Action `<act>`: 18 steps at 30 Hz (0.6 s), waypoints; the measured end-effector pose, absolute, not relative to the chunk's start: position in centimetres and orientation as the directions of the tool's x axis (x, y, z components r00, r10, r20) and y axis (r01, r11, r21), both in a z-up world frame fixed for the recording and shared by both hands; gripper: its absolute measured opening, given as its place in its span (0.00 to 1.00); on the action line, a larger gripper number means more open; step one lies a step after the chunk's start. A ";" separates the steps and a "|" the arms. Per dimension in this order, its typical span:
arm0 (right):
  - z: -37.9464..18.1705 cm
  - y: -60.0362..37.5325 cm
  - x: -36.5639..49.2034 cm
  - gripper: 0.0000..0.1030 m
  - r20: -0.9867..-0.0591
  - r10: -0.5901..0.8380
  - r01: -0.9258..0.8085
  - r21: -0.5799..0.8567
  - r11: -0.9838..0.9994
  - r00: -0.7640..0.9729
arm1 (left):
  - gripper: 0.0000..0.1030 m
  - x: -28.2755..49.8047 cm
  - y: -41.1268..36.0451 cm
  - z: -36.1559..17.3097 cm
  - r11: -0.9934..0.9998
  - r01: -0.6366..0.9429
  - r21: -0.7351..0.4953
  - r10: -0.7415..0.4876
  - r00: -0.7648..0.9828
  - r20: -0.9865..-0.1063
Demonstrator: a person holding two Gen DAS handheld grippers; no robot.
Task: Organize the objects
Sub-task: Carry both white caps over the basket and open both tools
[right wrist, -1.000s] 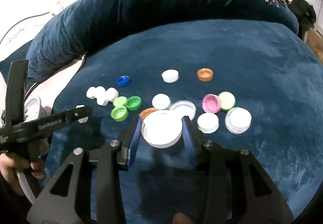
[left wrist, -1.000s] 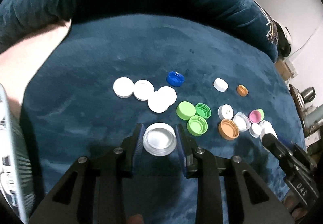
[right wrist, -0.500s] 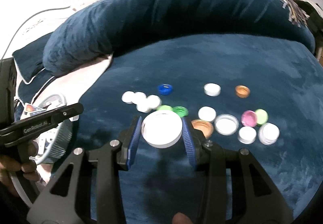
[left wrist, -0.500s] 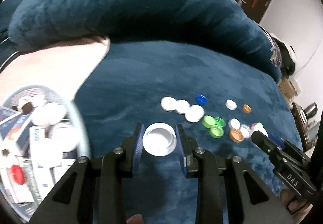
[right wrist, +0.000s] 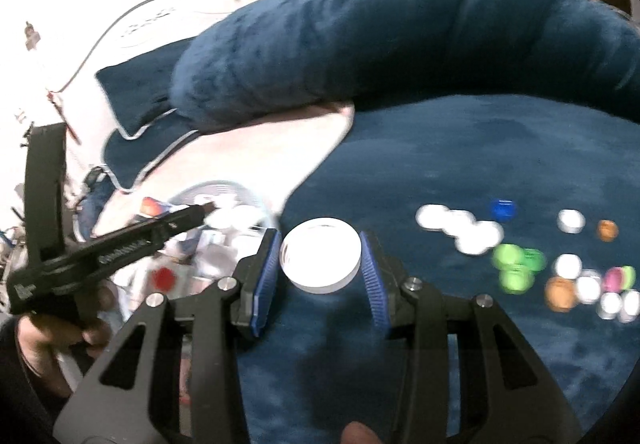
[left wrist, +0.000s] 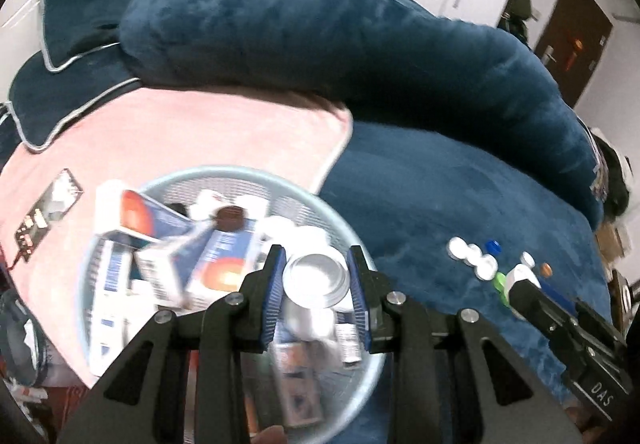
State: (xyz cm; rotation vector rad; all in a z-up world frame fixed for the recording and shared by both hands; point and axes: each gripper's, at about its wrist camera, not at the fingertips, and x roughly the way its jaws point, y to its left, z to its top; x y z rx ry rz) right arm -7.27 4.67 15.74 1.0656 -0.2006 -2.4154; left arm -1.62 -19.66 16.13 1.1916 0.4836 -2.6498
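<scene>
Left tongs: closed on a round white plastic lid with its hollow silvery side up, blue ribbed pads pressing both sides. Lid is held above a pale blue round mesh basket, which sits on a pink cloth and contains blue-and-white cartons and several white caps; contents blurred.

Right tongs: closed on a larger round white plastic lid, flat side up. Lid is held over the dark blue plush bed cover, just right of the basket rim.

Left tongs also show at the left of the right wrist view, with a hand gripping the handle.

Loose bottle caps remain on the bed cover to the right: white cluster, one blue, green group, orange, pink. Well apart from the basket.
</scene>
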 end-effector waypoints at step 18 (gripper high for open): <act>15.3 -1.0 -9.0 1.00 -0.567 -0.708 0.386 0.595 -0.705 -0.421 | 0.88 1.4 -25.9 16.4 -0.846 0.445 -0.295 -0.111 -0.687 -0.718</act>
